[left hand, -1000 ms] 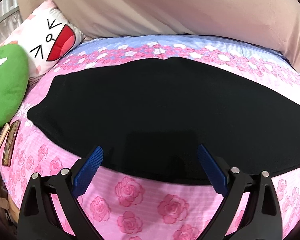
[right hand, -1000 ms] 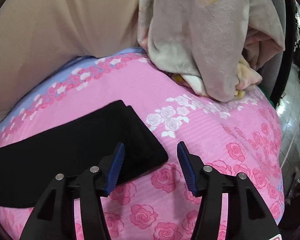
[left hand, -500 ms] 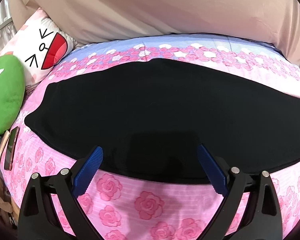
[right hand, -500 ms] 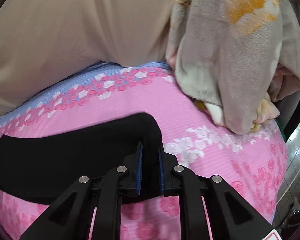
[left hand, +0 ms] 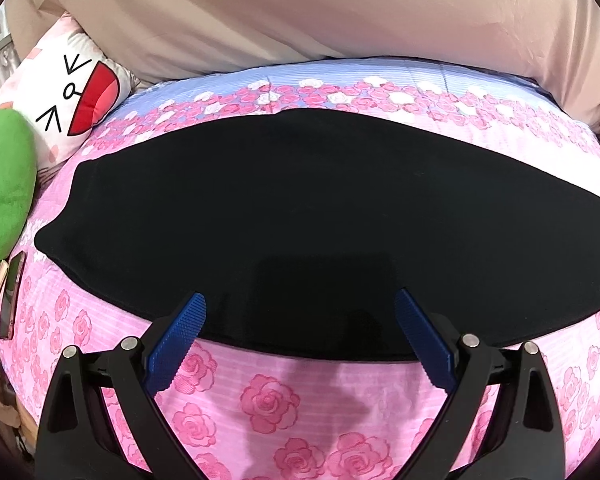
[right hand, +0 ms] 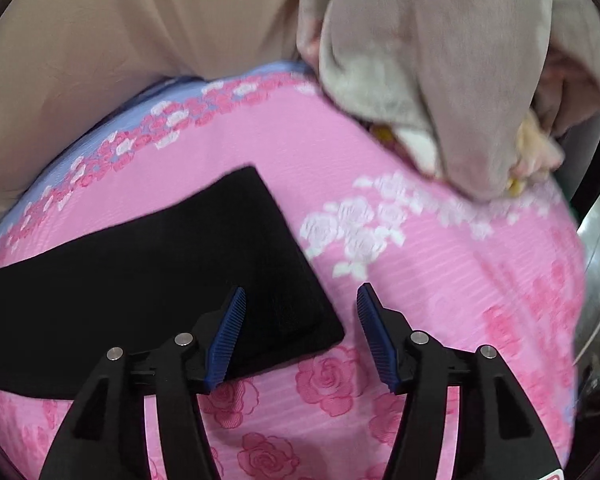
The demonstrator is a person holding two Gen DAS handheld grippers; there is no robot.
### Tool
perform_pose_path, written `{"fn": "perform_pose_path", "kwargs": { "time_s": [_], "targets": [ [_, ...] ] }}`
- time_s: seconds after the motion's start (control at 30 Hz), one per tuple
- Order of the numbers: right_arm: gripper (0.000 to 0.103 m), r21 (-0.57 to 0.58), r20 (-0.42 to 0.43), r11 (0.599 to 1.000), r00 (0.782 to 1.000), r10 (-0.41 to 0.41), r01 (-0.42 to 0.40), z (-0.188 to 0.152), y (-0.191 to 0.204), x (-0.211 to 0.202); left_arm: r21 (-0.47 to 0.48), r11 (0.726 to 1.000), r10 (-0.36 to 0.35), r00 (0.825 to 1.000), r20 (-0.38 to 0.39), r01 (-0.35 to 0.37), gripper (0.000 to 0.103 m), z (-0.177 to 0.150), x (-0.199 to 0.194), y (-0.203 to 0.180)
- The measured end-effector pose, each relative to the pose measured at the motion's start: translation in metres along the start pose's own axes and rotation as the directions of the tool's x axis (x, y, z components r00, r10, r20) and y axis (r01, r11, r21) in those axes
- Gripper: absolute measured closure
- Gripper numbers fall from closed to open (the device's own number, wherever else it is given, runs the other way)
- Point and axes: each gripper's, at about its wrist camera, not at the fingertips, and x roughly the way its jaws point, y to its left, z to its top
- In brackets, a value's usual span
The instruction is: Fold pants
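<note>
Black pants point(left hand: 300, 216) lie flat in a long folded strip across a pink rose-print bedsheet point(left hand: 268, 400). My left gripper point(left hand: 300, 316) hangs open over the strip's near edge at its middle, nothing between the blue pads point(left hand: 180, 340). In the right wrist view the pants' right end point(right hand: 180, 264) lies flat with a squared corner. My right gripper point(right hand: 300, 312) is over that near corner, its jaws opening; the corner lies between and below the pads, which do not press on it.
A beige wall or headboard point(left hand: 300, 12) runs behind the bed. A cartoon-face pillow point(left hand: 68, 92), a green cushion point(left hand: 0, 184) and a phone point(left hand: 12, 292) sit at the left edge. A heap of grey-beige blanket point(right hand: 452, 64) occupies the bed's far right corner.
The right gripper shut on the pants' right corner half a second ago, then opened and let it lie flat. The left view shifted slightly to the left along the strip.
</note>
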Motion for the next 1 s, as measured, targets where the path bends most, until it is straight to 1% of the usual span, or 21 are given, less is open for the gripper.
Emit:
{"fn": "perform_pose_path", "kwargs": {
  "time_s": [0.03,0.07,0.1,0.13,0.17,0.2,0.27,0.3,0.4,0.47,0.53,0.57,0.6,0.67,0.7,0.77,0.8,0.87,0.93,0.97,1.0],
  "targets": [
    [0.046,0.016,0.000,1.000,1.000,0.012,-0.012,-0.002,-0.001,0.002,-0.002,1.000,0.002,1.000,0.001,-0.002,0.009,-0.001,0.000,0.002],
    [0.054,0.022,0.006,1.000,1.000,0.017,-0.017,-0.003,0.001,0.000,-0.006,1.000,0.005,1.000,0.000,-0.005,0.009,-0.002,-0.001,0.007],
    [0.072,0.025,0.002,0.999,1.000,0.029,-0.029,-0.004,0.004,-0.003,-0.013,1.000,0.005,1.000,-0.001,-0.005,0.009,-0.004,-0.001,0.012],
    [0.080,0.035,0.002,0.999,0.999,0.038,-0.038,-0.004,0.007,-0.006,-0.023,1.000,0.005,1.000,-0.003,-0.005,0.009,-0.004,0.000,0.017],
    [0.081,0.050,0.012,0.998,0.999,0.038,-0.039,-0.004,0.014,-0.012,-0.032,0.999,0.005,1.000,-0.003,-0.005,0.009,-0.004,0.000,0.021],
    [0.082,0.060,0.021,0.996,0.998,0.065,-0.066,-0.002,0.020,-0.019,-0.043,0.999,0.007,1.000,-0.002,-0.007,0.009,-0.004,0.000,0.028],
    [0.083,0.022,0.066,0.996,0.994,0.087,-0.088,0.003,0.044,-0.040,-0.072,0.997,0.006,1.000,0.000,-0.006,0.009,-0.004,0.001,0.042],
    [0.083,0.004,0.085,0.992,0.989,0.123,-0.124,0.007,0.060,-0.052,-0.082,0.997,0.002,1.000,0.000,-0.002,0.009,-0.005,0.001,0.047],
    [0.083,-0.105,0.127,0.963,0.957,0.262,-0.249,0.022,0.131,-0.094,-0.132,0.991,-0.021,1.000,0.003,0.021,0.009,-0.006,0.002,0.070],
    [0.083,-0.174,0.119,0.932,0.933,0.341,-0.319,0.026,0.175,-0.112,-0.157,0.987,-0.029,1.000,0.009,0.030,0.009,-0.008,0.001,0.085],
    [0.083,-0.263,0.090,0.882,0.901,0.425,-0.390,0.026,0.236,-0.128,-0.175,0.984,-0.032,0.999,0.019,0.035,0.009,-0.010,-0.001,0.097],
    [0.083,-0.295,0.076,0.863,0.890,0.449,-0.411,0.025,0.257,-0.132,-0.187,0.982,-0.034,0.999,0.025,0.038,0.009,-0.011,-0.002,0.108],
    [0.083,-0.335,0.055,0.836,0.877,0.478,-0.435,0.020,0.289,-0.135,-0.195,0.980,-0.035,0.999,0.028,0.040,0.009,-0.013,-0.003,0.115],
    [0.082,-0.393,-0.012,0.781,0.852,0.524,-0.486,0.008,0.343,-0.132,-0.210,0.977,-0.033,0.999,0.031,0.039,0.009,-0.015,-0.004,0.129],
    [0.082,-0.412,-0.037,0.764,0.846,0.531,-0.498,0.001,0.363,-0.129,-0.217,0.975,-0.032,0.999,0.034,0.038,0.009,-0.017,-0.004,0.137],
    [0.082,-0.460,-0.096,0.729,0.845,0.527,-0.507,-0.018,0.403,-0.121,-0.225,0.974,-0.026,0.999,0.038,0.034,0.009,-0.022,-0.004,0.151],
    [0.080,-0.487,-0.138,0.707,0.845,0.516,-0.512,-0.035,0.430,-0.111,-0.226,0.974,-0.024,0.999,0.037,0.032,0.009,-0.024,-0.004,0.157],
    [0.074,-0.533,-0.210,0.670,0.848,0.486,-0.516,-0.066,0.463,-0.094,-0.234,0.972,-0.021,0.999,0.038,0.029,0.009,-0.029,-0.003,0.168],
    [0.071,-0.589,-0.254,0.649,0.873,0.417,-0.481,-0.099,0.493,-0.071,-0.244,0.969,-0.026,0.999,0.033,0.034,0.009,-0.033,-0.001,0.178],
    [0.068,-0.616,-0.213,0.658,0.896,0.390,-0.433,-0.108,0.498,-0.071,-0.255,0.966,-0.031,0.999,0.031,0.038,0.009,-0.035,0.001,0.185],
    [0.062,-0.621,-0.190,0.663,0.901,0.390,-0.418,-0.110,0.495,-0.077,-0.271,0.962,-0.034,0.999,0.031,0.041,0.009,-0.037,0.002,0.194]
  ]
}}
